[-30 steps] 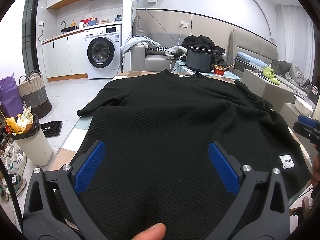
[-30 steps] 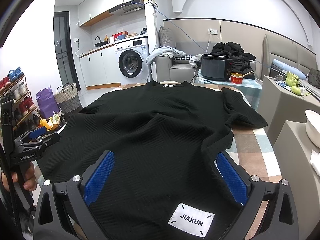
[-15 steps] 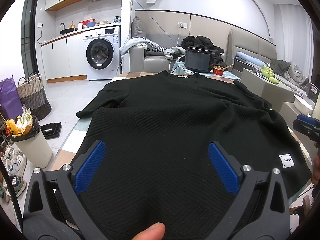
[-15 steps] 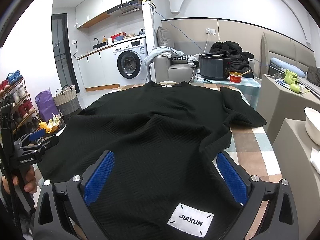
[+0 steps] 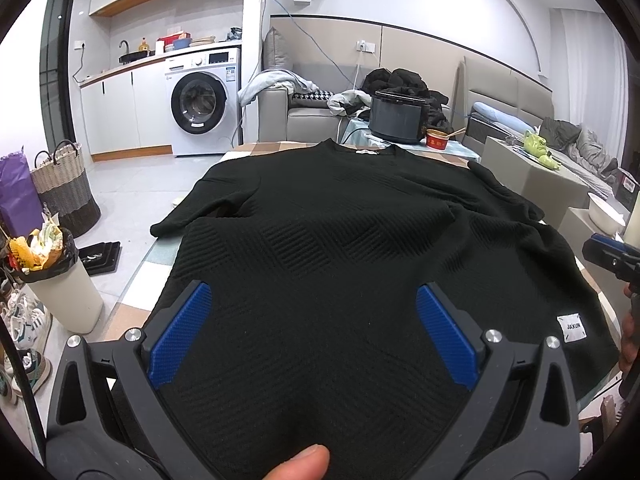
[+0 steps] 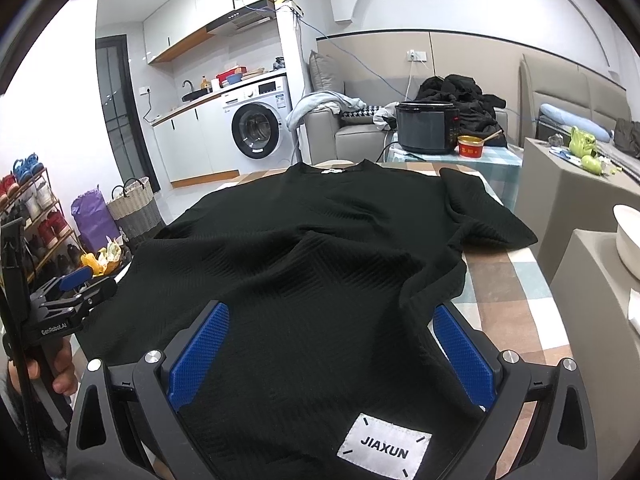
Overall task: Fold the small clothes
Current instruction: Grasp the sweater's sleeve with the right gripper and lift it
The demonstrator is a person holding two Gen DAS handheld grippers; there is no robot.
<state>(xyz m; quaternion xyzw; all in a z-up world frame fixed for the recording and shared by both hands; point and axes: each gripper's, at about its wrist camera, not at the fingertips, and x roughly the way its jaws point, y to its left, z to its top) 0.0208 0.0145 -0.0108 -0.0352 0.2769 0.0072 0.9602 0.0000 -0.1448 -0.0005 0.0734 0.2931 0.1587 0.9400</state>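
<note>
A black textured sweater (image 5: pixel 340 220) lies spread front-down-flat on a checkered table (image 6: pixel 508 308), neckline at the far end, sleeves out to both sides. Its white JIAXUN label (image 6: pixel 384 448) sits at the near right hem. My left gripper (image 5: pixel 312 292) is open, its blue pads straddling the near left part of the hem. My right gripper (image 6: pixel 330 312) is open too, standing over the hem just behind the label. Each one shows at the edge of the other's view: left gripper (image 6: pixel 76 292), right gripper (image 5: pixel 608 248). A thumb tip (image 5: pixel 300 460) shows at the bottom.
A black rice cooker (image 6: pixel 428 128) and a red bowl (image 6: pixel 470 147) stand on a small table behind the neckline. Grey blocks (image 6: pixel 568 188) and a white bowl (image 6: pixel 628 240) are at the right. A full bin (image 5: pixel 60 280) and a woven basket (image 5: pixel 64 188) stand at the left.
Hardly anything: both grippers stay open over the near hem, and the views shift only slightly. The sweater lies as before.
</note>
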